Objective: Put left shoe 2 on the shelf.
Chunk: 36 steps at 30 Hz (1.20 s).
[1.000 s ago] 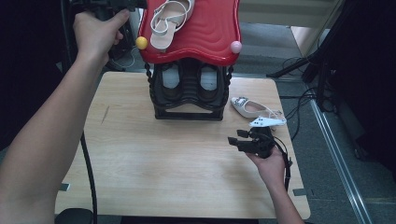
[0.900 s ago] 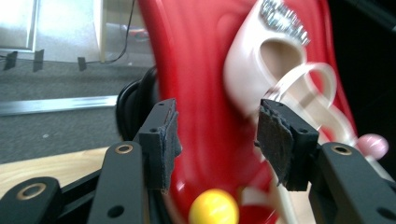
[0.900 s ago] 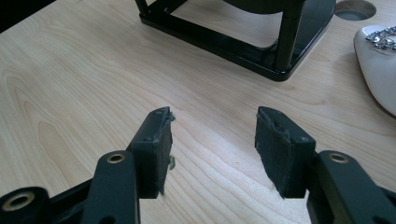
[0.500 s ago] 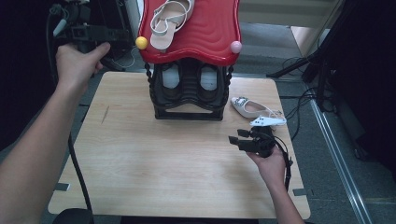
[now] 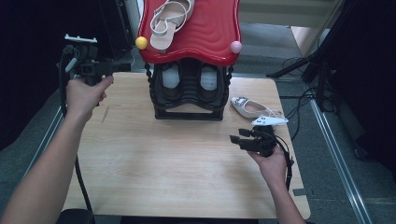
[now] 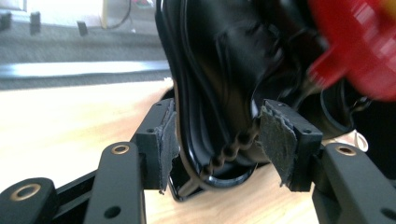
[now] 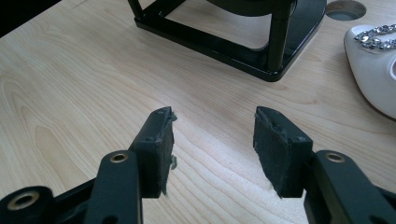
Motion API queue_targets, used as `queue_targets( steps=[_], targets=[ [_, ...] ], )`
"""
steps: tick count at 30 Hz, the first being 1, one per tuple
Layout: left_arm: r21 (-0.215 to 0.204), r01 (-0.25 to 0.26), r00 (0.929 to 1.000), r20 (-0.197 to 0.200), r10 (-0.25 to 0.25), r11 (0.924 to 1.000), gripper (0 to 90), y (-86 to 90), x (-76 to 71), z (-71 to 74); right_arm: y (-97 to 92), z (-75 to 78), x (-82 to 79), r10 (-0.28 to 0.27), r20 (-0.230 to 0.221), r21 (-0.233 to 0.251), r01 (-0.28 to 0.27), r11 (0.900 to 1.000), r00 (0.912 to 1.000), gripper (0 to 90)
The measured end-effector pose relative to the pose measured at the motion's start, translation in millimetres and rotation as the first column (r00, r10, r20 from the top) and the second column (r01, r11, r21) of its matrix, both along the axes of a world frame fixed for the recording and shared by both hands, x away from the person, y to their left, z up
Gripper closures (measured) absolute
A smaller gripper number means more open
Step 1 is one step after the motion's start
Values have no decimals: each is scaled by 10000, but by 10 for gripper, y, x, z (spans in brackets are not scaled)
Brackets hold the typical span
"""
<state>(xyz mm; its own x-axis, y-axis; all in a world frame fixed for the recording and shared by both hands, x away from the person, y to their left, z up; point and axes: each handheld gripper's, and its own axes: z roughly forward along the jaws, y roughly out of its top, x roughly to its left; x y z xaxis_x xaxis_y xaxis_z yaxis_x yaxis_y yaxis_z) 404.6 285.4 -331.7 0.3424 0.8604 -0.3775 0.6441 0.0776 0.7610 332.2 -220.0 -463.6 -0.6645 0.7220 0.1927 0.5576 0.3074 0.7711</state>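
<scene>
A black shoe rack (image 5: 187,100) with a red wavy top shelf (image 5: 205,28) stands at the back middle of the wooden table (image 5: 177,163). A beige strappy sandal (image 5: 168,21) lies on the red shelf, and a pair of white shoes (image 5: 171,77) sits inside the black frame. A white flat shoe (image 5: 250,107) with a jewelled toe lies on the table to the rack's right, and shows at the right edge of the right gripper view (image 7: 373,65). My left gripper (image 5: 125,66) is open beside the rack's left side, with the black frame (image 6: 210,84) close beyond its pads. My right gripper (image 5: 236,136) is open and empty, low over the table (image 7: 212,140).
A yellow ball (image 5: 141,42) and a pink ball (image 5: 236,46) cap the red shelf's front corners. A round hole (image 7: 345,9) is cut in the tabletop near the rack's base. Cables and a dark stand (image 5: 303,70) lie on the floor to the right.
My left hand has come down from beside the red shelf to the level of the rack's black frame at the table's back left. The right hand has kept still.
</scene>
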Motion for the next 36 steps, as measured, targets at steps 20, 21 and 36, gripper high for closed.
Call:
queue_targets(
  steps=[20,21,36],
  targets=[
    [-75,168,9993,-326,-170,9998,439,-73,-322,-882,-46,-5,20,-146,-36,19,146,9999,9999,486],
    [47,229,9991,-363,-227,9997,439,-81,-338,-920,-46,-5,20,-146,-36,19,146,9999,9999,486],
    [194,547,9977,-415,-539,9983,437,-194,-596,-1311,-101,-23,57,-310,-80,-16,310,9995,9995,486]
  ],
)
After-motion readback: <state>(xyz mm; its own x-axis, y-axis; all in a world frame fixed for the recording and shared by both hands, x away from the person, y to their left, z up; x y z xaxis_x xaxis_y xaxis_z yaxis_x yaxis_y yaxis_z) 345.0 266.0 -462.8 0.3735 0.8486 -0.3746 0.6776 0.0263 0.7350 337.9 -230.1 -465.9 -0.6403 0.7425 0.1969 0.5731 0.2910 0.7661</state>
